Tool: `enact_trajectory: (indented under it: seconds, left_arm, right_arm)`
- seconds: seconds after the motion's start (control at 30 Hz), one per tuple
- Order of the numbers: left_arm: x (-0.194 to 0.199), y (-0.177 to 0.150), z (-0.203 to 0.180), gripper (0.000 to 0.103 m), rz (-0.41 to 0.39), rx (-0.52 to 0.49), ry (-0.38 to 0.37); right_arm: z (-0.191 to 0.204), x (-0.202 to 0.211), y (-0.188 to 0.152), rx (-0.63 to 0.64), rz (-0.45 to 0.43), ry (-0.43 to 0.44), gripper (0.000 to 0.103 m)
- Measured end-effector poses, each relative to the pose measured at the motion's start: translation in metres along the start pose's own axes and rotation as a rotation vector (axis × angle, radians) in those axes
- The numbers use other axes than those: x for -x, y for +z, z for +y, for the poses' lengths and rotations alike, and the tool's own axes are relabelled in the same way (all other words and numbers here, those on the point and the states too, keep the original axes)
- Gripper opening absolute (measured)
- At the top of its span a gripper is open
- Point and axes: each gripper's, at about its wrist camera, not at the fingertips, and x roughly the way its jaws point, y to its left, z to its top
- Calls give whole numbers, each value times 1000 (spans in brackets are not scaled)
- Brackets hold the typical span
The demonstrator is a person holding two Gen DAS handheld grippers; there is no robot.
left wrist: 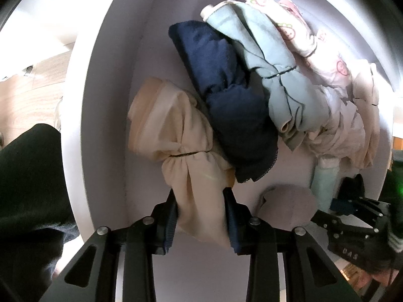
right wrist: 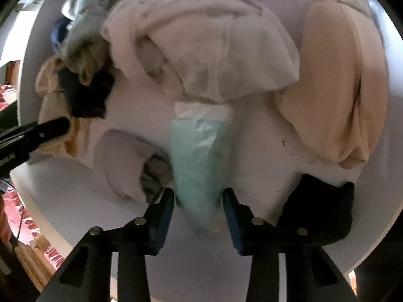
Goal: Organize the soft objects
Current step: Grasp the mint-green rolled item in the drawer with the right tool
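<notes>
Clothes crowd a white table; left tool pinches beige cloth, right tool mint cloth.

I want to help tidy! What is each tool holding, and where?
Left tool: beige cloth, by its near end. Right tool: mint packet, by its near end.

A home: bundled clothes on a white table, wood floor.

Beige garment bunched, navy roll beside; mint bundle crumpled
</notes>
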Motion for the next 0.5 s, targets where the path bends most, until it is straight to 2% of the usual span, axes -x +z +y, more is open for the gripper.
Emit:
enact_trajectory:
  seconds: [0.13, 0.27, 0.5]
  left_arm:
    - [3, -2, -3, 31, 0, -10, -12]
    - [13, -7, -5, 29, -14, -12, -32]
    - [45, -14, -8, 28, -50, -3, -113]
  right_arm:
    - [-11, -1, 2, -35, -4, 25, 34]
    - [-19, 10, 8, -49, -61, -1, 30]
    - [-20, 14, 10, -57, -91, -35, 30]
